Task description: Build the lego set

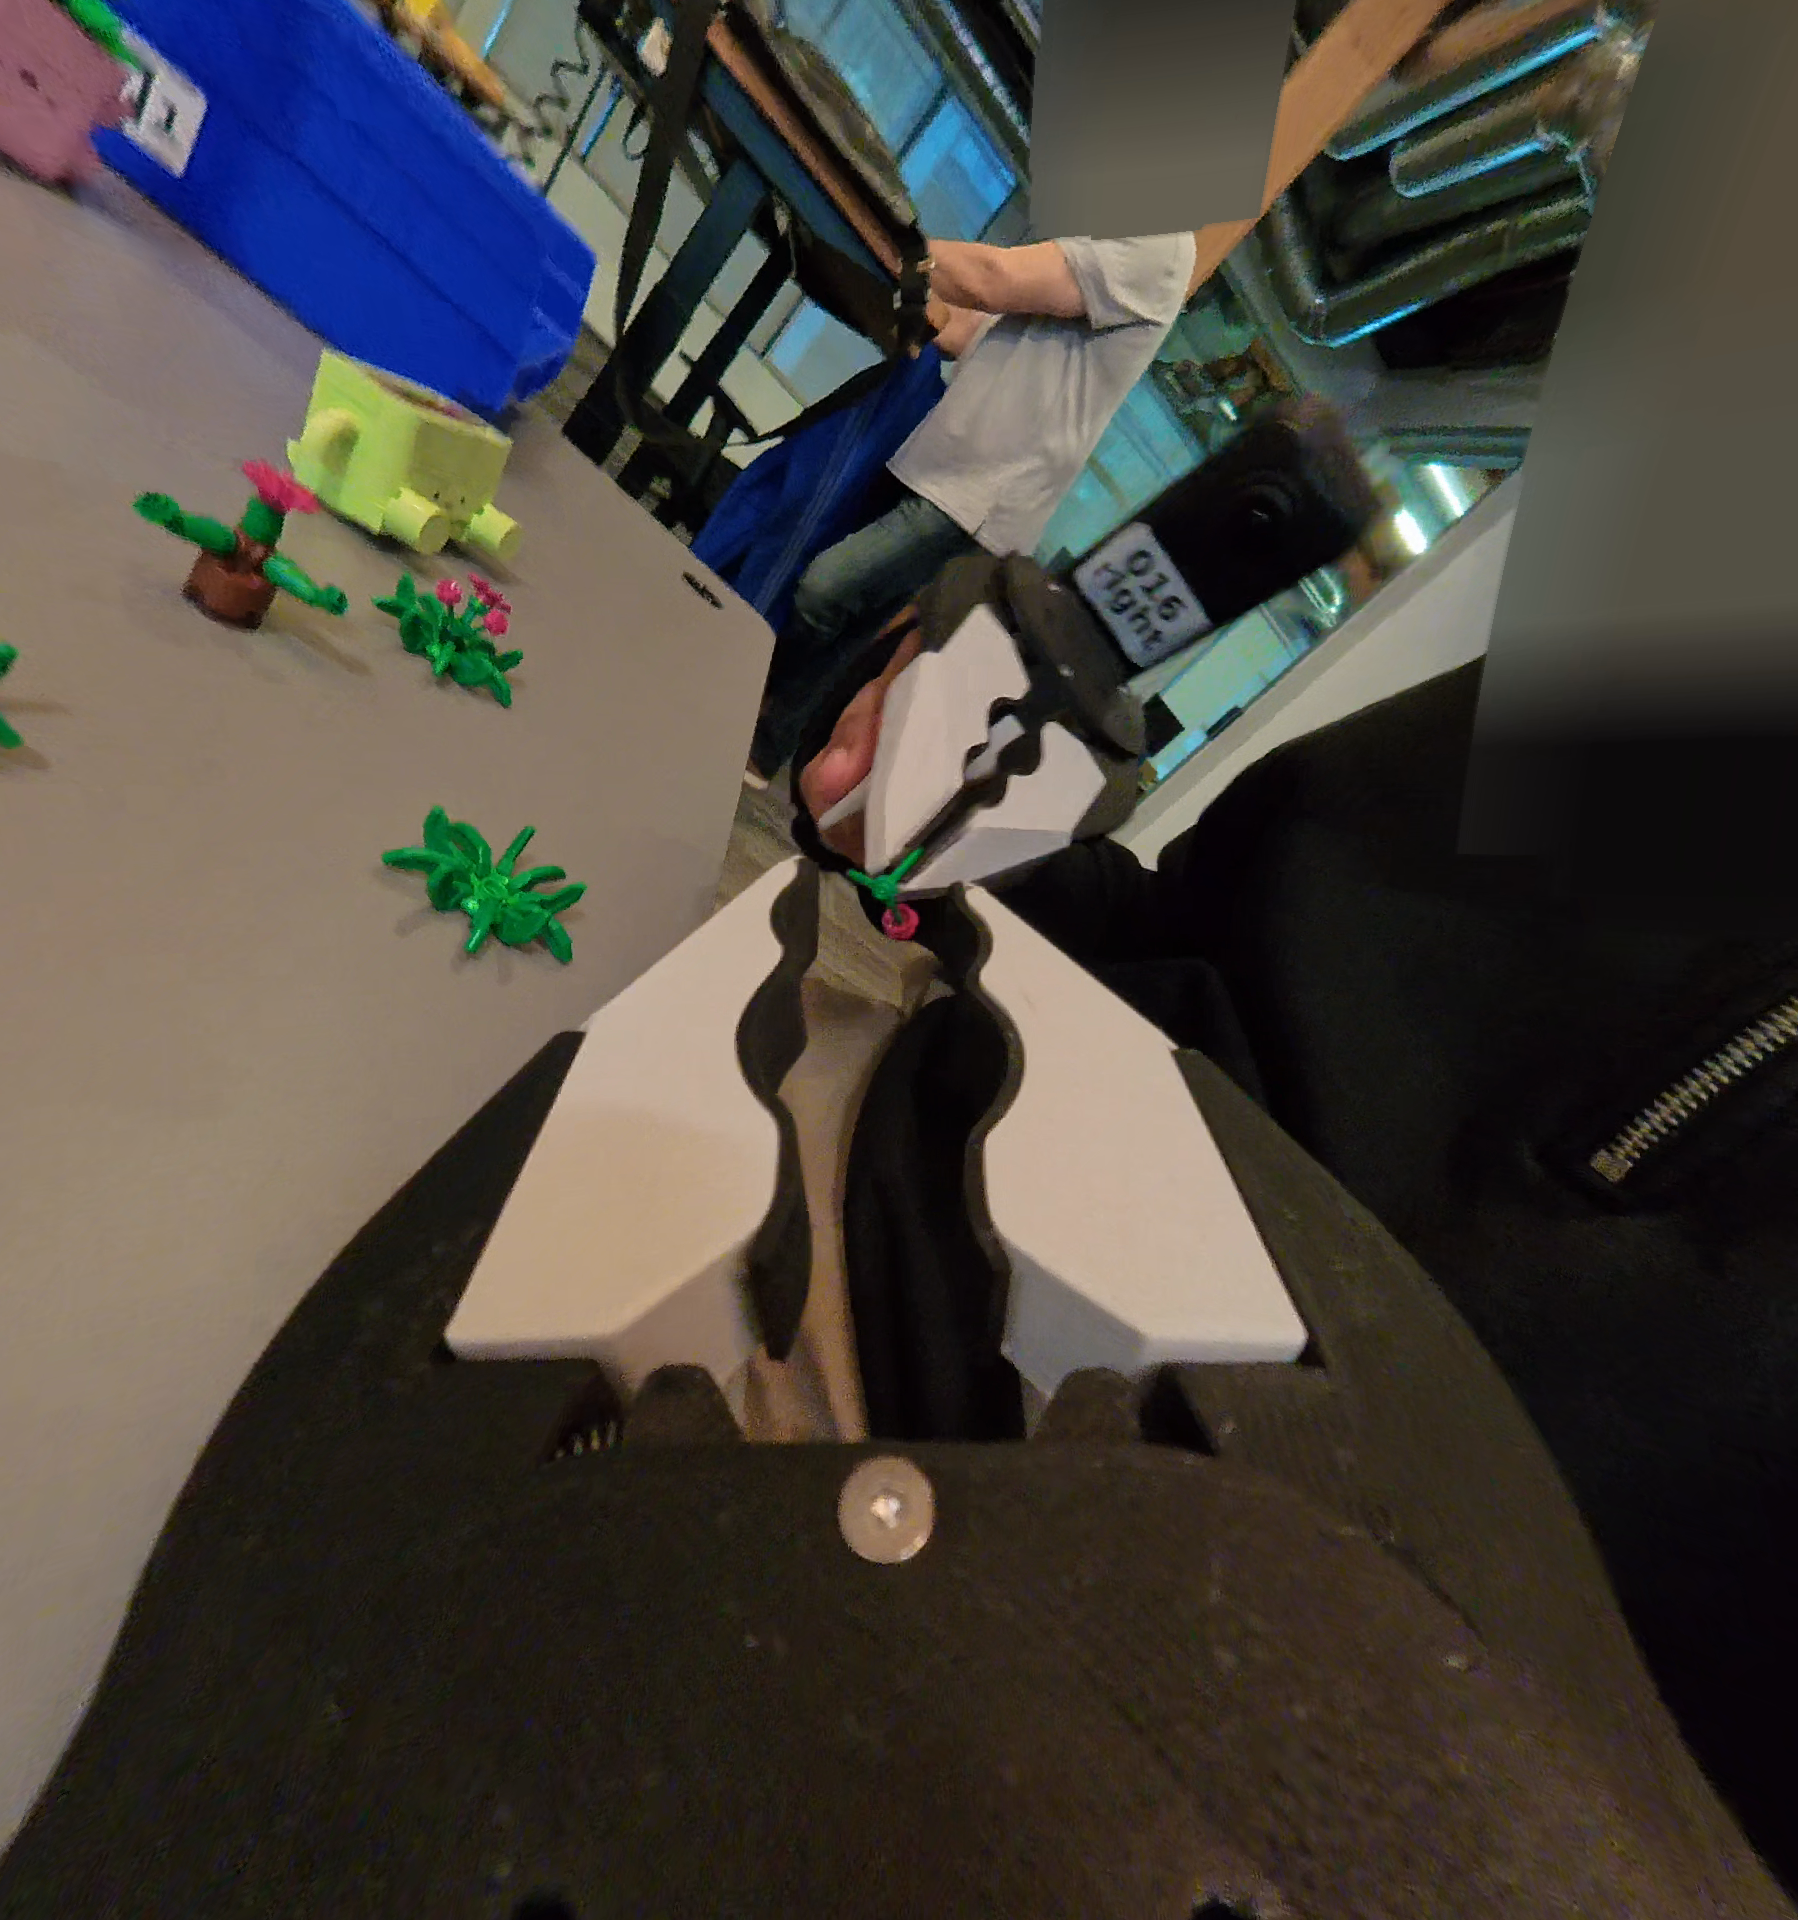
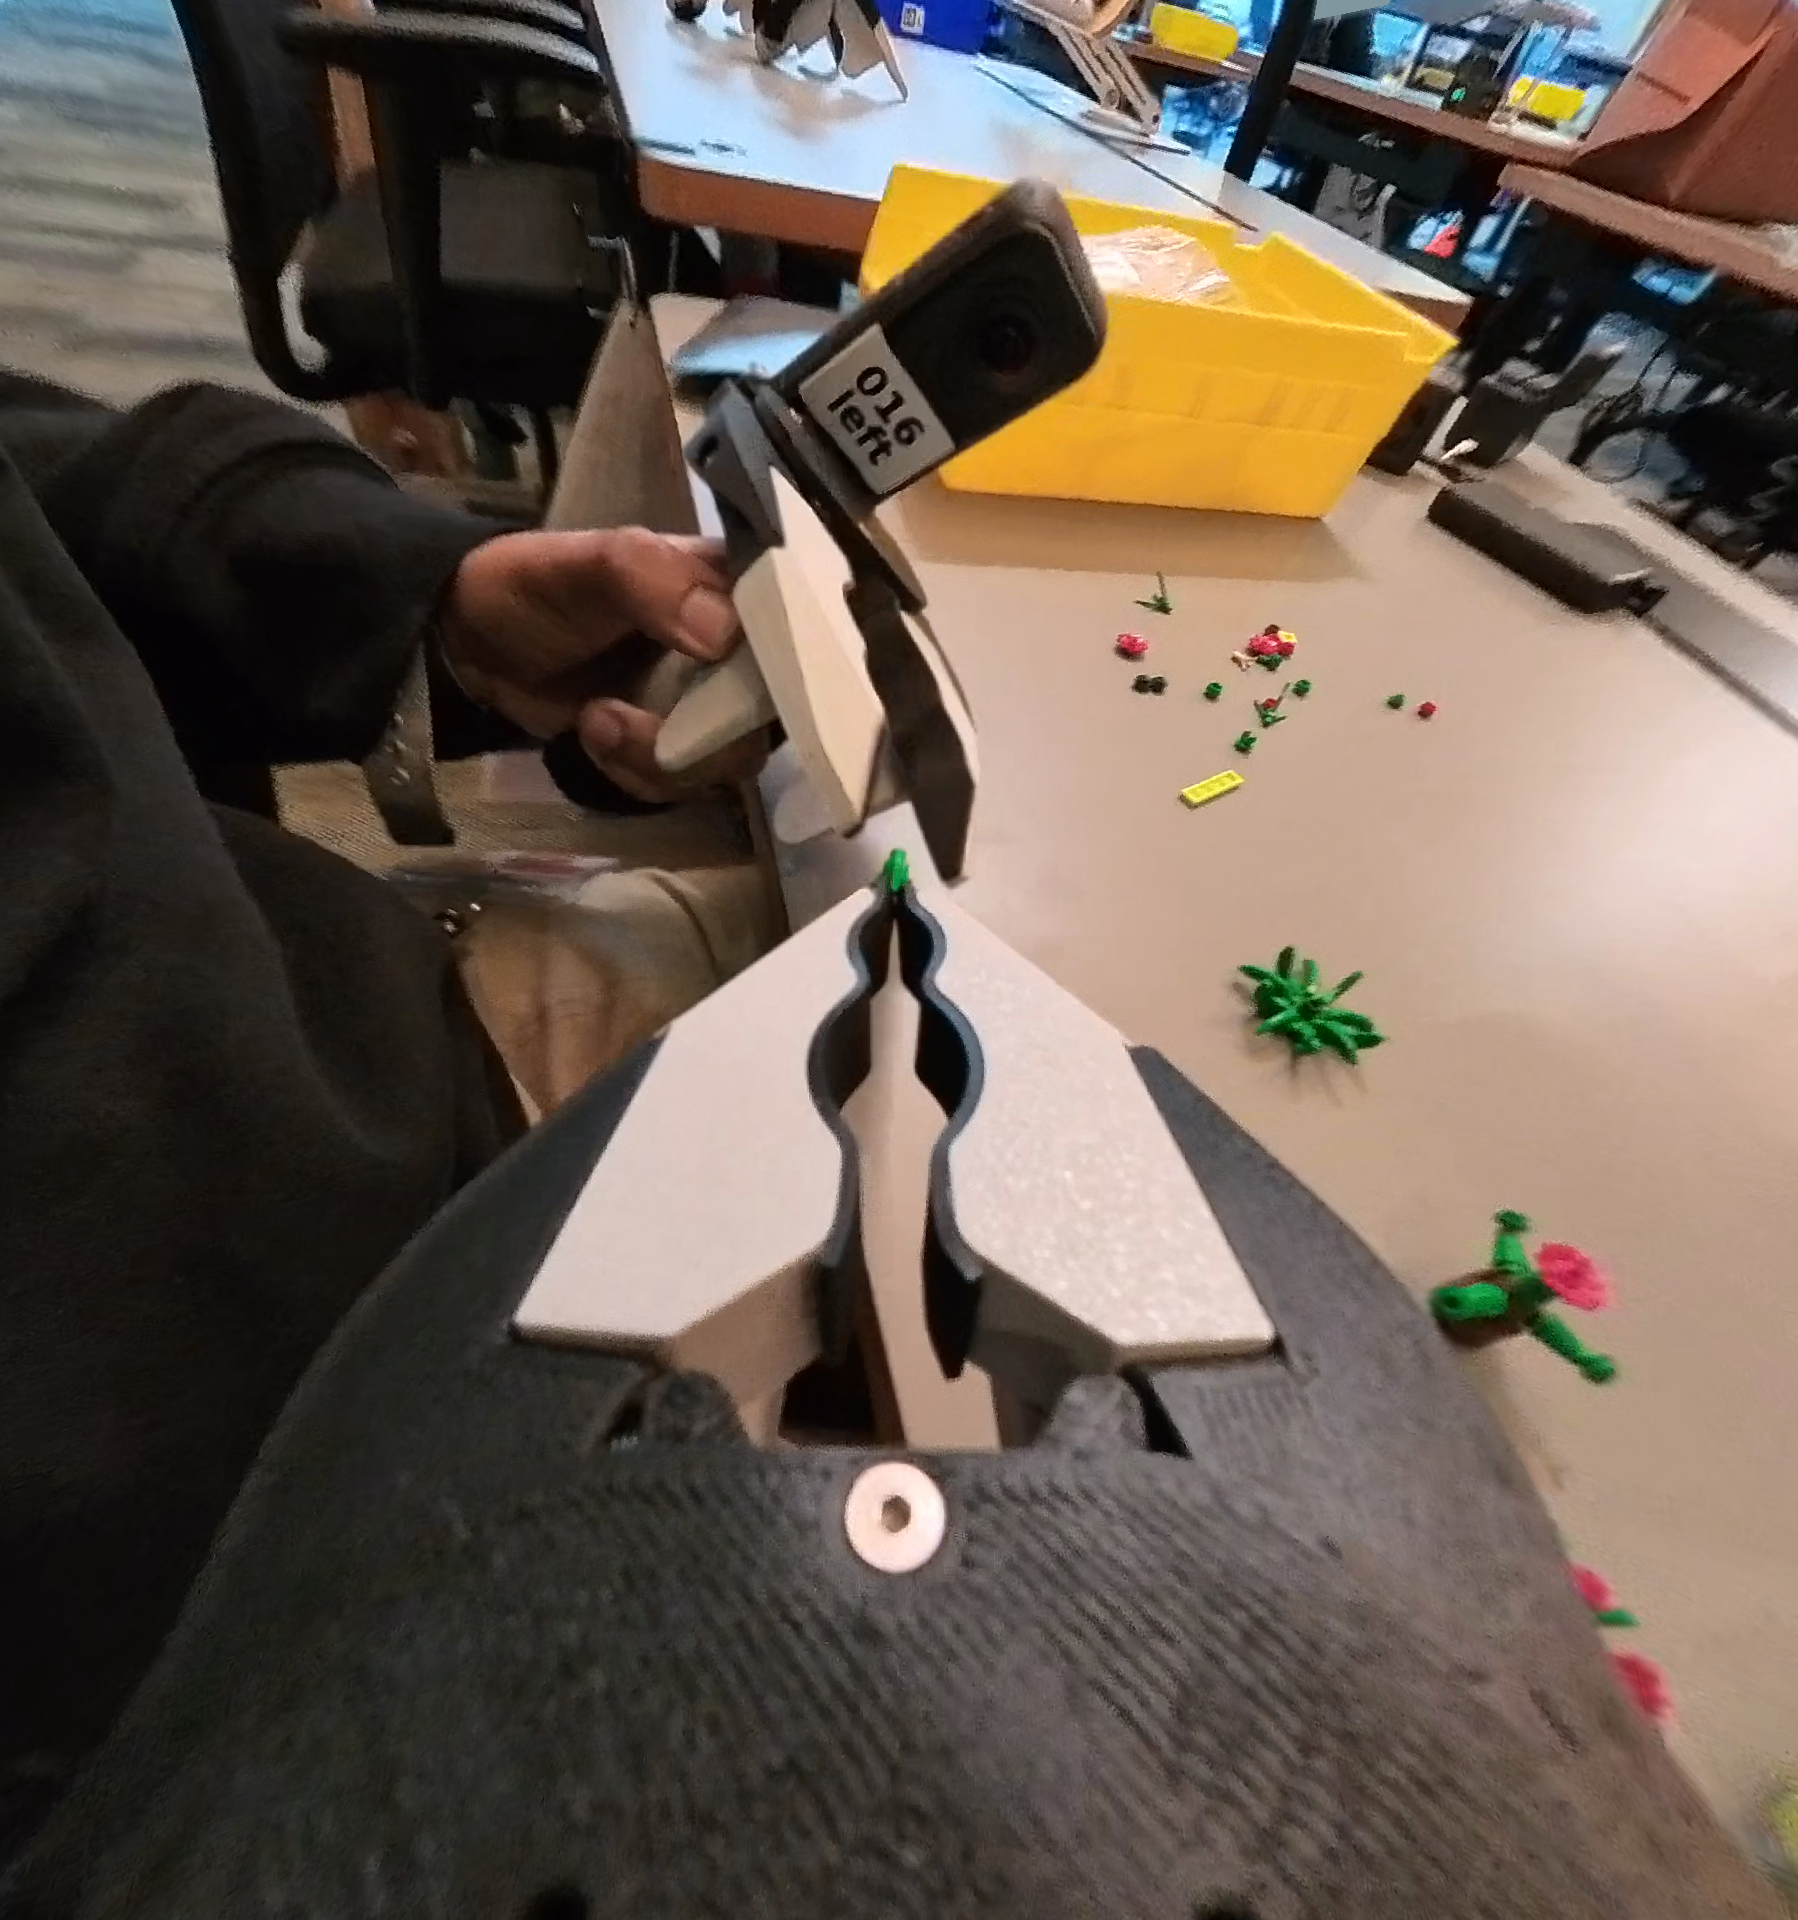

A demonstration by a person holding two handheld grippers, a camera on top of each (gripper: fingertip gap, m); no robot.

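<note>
My right gripper (image 2: 895, 904) is shut on a thin green stem (image 2: 895, 871) at its tips, held off the table's near edge over my lap. In the left wrist view the stem (image 1: 882, 883) carries a small pink flower (image 1: 900, 921) at its lower end, hanging from the right gripper (image 1: 900, 878). My left gripper (image 1: 882, 883) is open, its fingertips either side of the flower without touching it. It also shows in the right wrist view (image 2: 900, 842), tilted down at the stem from above.
On the grey table (image 1: 199, 1039) stand a cactus in a brown pot (image 1: 251, 551), a lime pot (image 1: 396, 457), a leafy green plant (image 1: 490, 883) and a flowering plant (image 1: 453, 623). Small loose pieces (image 2: 1259, 675) and a yellow plate (image 2: 1212, 788) lie before a yellow bin (image 2: 1186, 395). A blue bin (image 1: 355, 187) stands at the back. Left tips and right tips are each some 10 cm from the leafy green plant (image 1: 490, 883).
</note>
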